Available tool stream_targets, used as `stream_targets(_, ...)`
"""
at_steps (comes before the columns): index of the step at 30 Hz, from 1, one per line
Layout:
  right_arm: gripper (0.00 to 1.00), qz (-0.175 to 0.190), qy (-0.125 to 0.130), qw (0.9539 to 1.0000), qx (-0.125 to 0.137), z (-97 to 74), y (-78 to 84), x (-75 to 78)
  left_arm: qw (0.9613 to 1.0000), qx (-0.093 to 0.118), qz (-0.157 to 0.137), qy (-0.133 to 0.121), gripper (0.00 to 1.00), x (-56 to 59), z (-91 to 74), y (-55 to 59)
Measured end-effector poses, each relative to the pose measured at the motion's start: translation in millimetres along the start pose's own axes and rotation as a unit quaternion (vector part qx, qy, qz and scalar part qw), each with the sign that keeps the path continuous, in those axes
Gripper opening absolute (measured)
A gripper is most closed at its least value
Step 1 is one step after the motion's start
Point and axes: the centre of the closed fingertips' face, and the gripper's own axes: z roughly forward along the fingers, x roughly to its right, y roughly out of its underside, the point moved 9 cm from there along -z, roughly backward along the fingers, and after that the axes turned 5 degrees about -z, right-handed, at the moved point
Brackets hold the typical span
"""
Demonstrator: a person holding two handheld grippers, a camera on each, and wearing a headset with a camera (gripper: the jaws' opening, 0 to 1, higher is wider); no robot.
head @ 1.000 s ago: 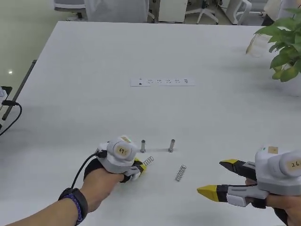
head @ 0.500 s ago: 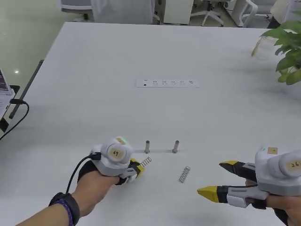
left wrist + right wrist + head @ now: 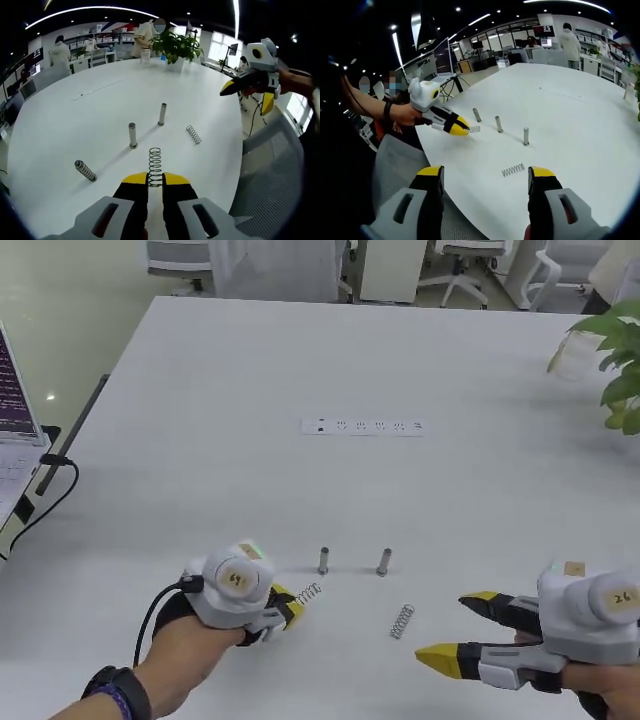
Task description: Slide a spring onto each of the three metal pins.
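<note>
Yellow-tipped left tool point(image 3: 155, 179) pinching spring point(image 3: 155, 161) by end; right tool point(image 3: 486, 172) spread wide.

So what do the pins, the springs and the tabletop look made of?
Pins: likely steel, dull grey with a soft sheen. Springs: thin coiled wire, probably steel, bright glints. Tabletop: smooth matte white, laminate or painted board; cannot tell which.

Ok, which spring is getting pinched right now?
The spring sticking out of the left gripper, between its yellow tips. The other, loose spring lies flat on the table, touched by nothing.
</note>
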Motion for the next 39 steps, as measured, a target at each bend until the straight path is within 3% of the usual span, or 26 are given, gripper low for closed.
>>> stream_targets(15,0.64,-0.001,-0.035,0.9994,0.007,20.5,-10.0,-2.9,0.9998,0.013,0.015,0.004,0.02,4.7,-13.7,-6.4)
stream_targets(39,0.54,-0.01,-0.089,0.9959,0.018,50.8,-29.5,-3.7,0.9979,0.041,0.045,0.022,0.02,25.0,-22.7,-28.8)
